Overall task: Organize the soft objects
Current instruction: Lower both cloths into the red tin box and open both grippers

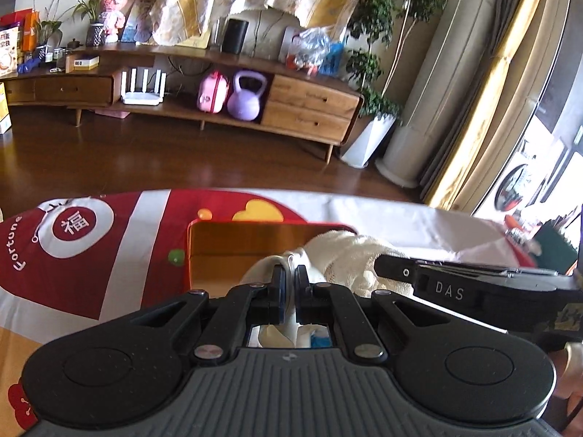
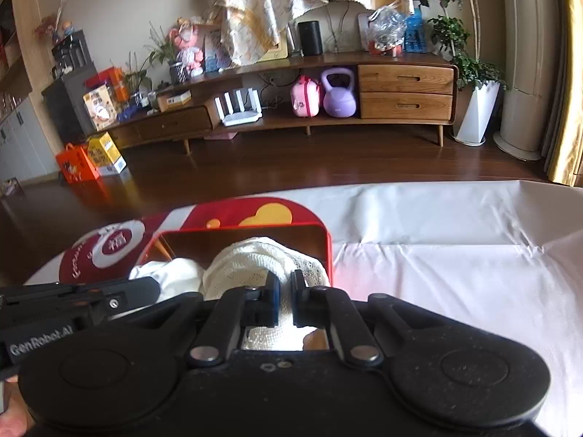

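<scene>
Both grippers, left (image 1: 290, 284) and right (image 2: 286, 289), are clamped on a white knitted cloth (image 2: 255, 262) held over the red box (image 2: 329, 251). Step judged: stowing. Next: lower, then release inside

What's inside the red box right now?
A cream knitted cloth bulges out of the red box, with a smoother white cloth beside it. Both grippers pinch fabric there. The cloths cover the box's bottom, so anything underneath can't be seen.

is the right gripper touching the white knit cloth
Touching. The right wrist view shows the right gripper with its pads pinched on the white knit cloth, which bunches between them over the red box.
</scene>
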A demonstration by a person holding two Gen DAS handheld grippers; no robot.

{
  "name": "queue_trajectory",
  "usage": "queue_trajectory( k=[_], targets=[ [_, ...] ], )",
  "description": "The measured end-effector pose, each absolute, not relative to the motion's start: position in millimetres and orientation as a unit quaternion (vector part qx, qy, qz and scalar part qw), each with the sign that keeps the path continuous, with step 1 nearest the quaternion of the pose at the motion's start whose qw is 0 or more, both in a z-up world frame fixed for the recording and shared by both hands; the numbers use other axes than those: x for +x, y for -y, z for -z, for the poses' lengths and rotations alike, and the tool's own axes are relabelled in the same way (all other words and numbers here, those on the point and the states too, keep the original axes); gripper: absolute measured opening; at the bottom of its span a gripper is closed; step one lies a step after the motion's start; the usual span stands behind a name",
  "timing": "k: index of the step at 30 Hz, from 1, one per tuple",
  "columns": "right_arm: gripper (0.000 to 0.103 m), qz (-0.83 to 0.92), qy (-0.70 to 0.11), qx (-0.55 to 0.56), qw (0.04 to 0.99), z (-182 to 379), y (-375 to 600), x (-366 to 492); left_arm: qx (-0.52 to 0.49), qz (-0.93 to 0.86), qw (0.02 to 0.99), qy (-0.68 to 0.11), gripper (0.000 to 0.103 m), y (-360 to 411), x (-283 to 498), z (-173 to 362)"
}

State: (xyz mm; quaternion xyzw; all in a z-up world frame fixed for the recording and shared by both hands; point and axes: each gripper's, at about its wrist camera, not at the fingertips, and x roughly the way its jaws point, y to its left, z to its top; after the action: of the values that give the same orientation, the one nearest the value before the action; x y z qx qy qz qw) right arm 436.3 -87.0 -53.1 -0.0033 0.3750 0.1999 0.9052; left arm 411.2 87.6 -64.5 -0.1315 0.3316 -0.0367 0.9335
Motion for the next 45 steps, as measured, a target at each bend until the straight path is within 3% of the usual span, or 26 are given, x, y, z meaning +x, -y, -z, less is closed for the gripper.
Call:
queue_trajectory(
  k=[9,18,26,34,39,43,45],
  targets=[
    [0.010,-0.205,-0.398,-0.026,0.894,69,81,442,-0.103,0.039,0.918,-0.381,0.005,-73,418,95],
    [0.022,-0.208,-0.404,-0.032,0.890,74,87,437,-0.090,0.045,0.901,-0.423,0.005,-61,425,110],
    [0.033,-0.216,-0.397,-0.026,0.892,61,93,430,-0.093,0.032,0.900,-0.425,0.005,-60,422,105],
    [0.037,-0.223,-0.389,-0.017,0.893,40,102,419,-0.093,0.027,0.909,-0.406,0.008,-58,407,86],
    [0.048,-0.228,-0.381,-0.017,0.896,21,108,402,-0.110,0.034,0.912,-0.393,0.021,-60,394,70],
    [0.052,-0.233,-0.377,-0.018,0.896,7,114,386,-0.118,0.034,0.918,-0.378,0.053,-61,378,54],
    [0.053,-0.235,-0.374,-0.019,0.897,-2,117,377,-0.120,0.034,0.920,-0.373,0.056,-61,371,46]
  ],
)
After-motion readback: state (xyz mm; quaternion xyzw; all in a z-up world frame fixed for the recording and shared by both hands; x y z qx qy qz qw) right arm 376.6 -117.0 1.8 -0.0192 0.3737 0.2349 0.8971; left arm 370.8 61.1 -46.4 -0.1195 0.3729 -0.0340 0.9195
